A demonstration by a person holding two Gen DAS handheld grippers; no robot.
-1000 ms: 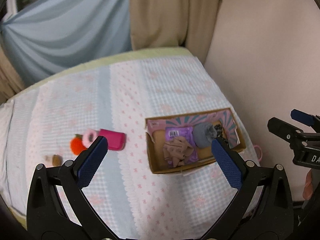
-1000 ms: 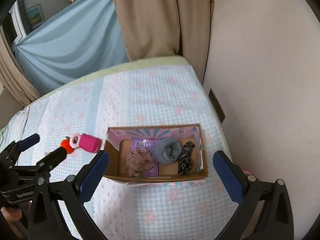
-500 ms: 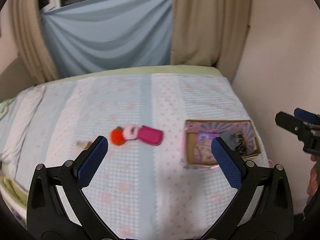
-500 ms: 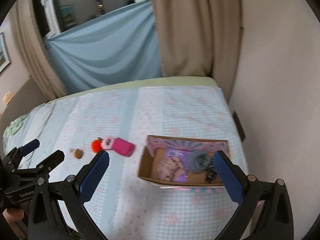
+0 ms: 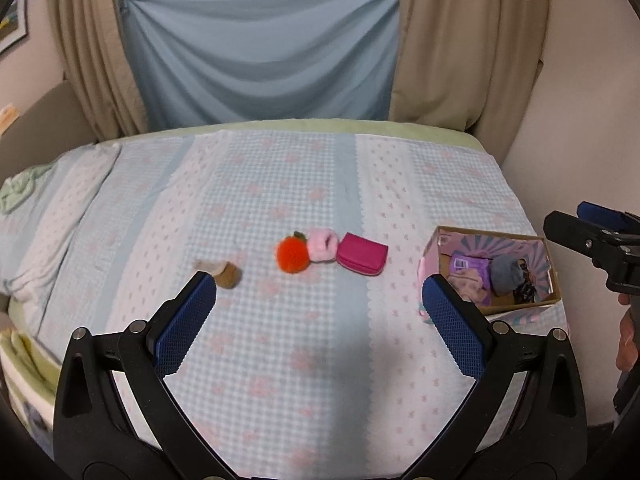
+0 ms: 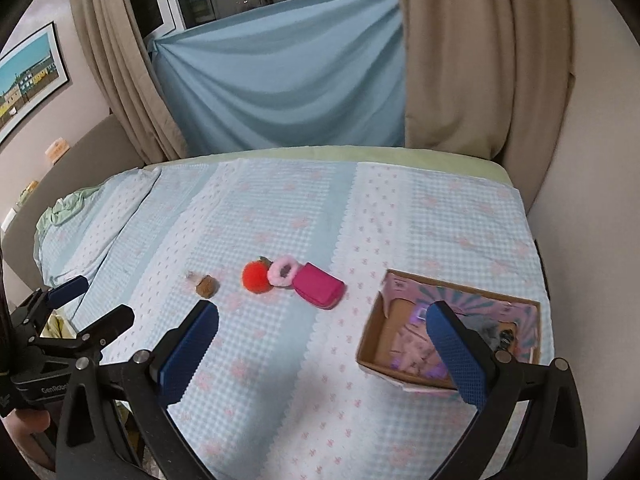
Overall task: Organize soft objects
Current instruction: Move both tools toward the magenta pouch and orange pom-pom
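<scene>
On the bed lie an orange plush ball [image 5: 293,255], a pink fluffy ring [image 5: 323,244], a magenta pouch [image 5: 362,259] and a small brown-and-white soft item [image 5: 222,272]. A cardboard box [image 5: 516,306] at the right holds a grey roll [image 5: 506,274], a purple pack and other soft pieces. My left gripper [image 5: 319,316] is open and empty, above the near bed. My right gripper [image 6: 322,342] is open and empty, with the box [image 6: 370,346] at its right finger. The same items show in the right wrist view: ball [image 6: 256,276], ring [image 6: 282,271], pouch [image 6: 320,290].
The bed has a light blue checked cover [image 5: 280,184]. A wall [image 5: 592,100] runs along the right side, close to the box. Curtains and a blue drape [image 5: 260,48] hang behind the bed. The near bed edge is below the grippers.
Both grippers have pulled back and swung left from over the box; the loose items now sit mid-view and the box has shifted right. Both stay open.
</scene>
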